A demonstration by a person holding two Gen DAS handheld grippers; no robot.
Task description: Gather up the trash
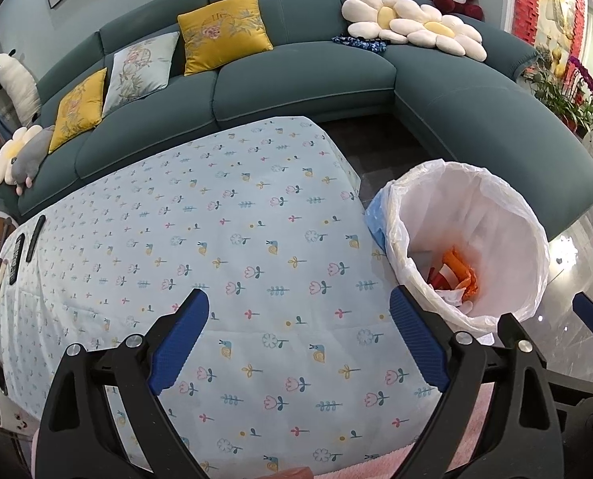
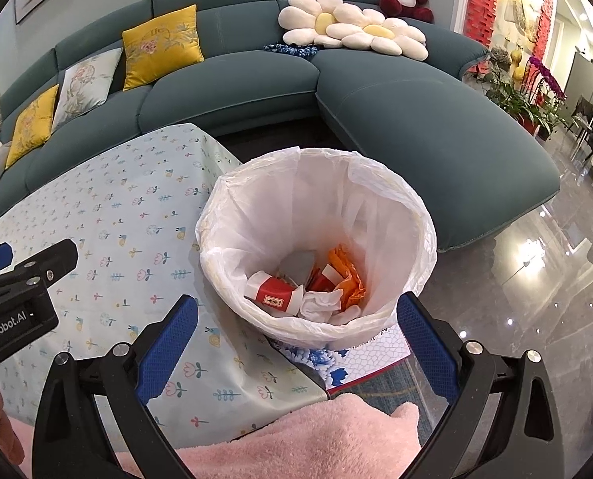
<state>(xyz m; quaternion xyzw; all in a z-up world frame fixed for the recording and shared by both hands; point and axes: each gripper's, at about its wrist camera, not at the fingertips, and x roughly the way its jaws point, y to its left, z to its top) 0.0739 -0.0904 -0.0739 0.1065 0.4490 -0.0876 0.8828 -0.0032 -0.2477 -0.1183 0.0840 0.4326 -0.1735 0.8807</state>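
A trash bin lined with a white bag stands on the floor by the table's right corner; it also shows in the left wrist view. Inside lie a red and white carton, crumpled white tissue, orange wrappers and grey paper. My right gripper is open and empty, hovering over the bin's near rim. My left gripper is open and empty above the flowered tablecloth, left of the bin. The left gripper's side shows in the right wrist view.
Remote controls lie at the table's far left edge. A teal sofa with cushions curves behind the table and bin. A patterned rug lies under the bin. Pink fleece fills the near edge. Glossy floor extends to the right.
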